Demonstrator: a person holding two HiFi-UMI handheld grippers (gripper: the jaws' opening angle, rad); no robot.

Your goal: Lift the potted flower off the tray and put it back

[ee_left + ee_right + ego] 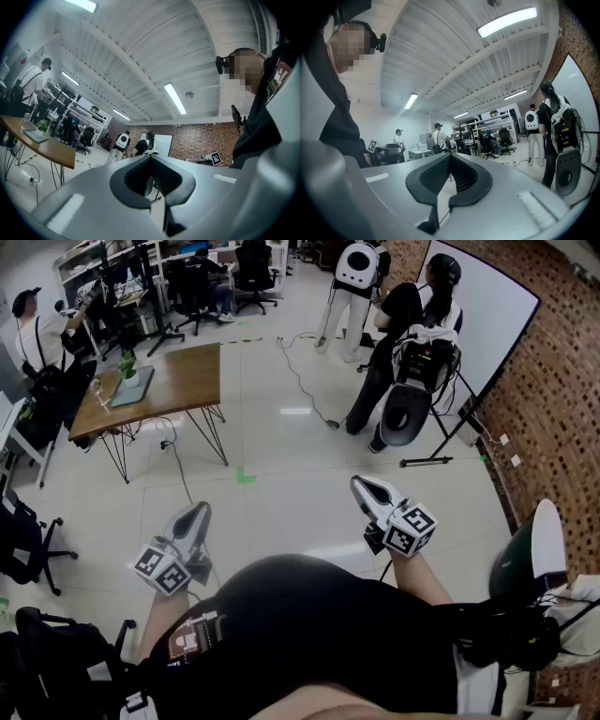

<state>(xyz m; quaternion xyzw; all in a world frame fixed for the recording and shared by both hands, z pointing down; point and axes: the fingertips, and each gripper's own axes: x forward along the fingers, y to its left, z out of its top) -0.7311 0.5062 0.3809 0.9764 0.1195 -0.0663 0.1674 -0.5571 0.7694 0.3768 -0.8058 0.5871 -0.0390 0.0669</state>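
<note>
Your dark shirt [309, 615] fills the bottom of the head view, and your two forearms reach out past it over the pale tiled floor [281, 493]. Your left gripper [199, 513] has its jaws pressed together with nothing between them. Your right gripper [360, 486] is closed the same way and is just as empty. Both point outward into the room. The potted flower [127, 363] stands on the tray [131, 390] at the far left end of the wooden table [183, 381], well apart from both of your grippers. A person in a white shirt [33, 334] stands just beside that end of the table. To your right, two people stand near the whiteboard [497, 306], which leans against the brick wall [562, 399]
</note>
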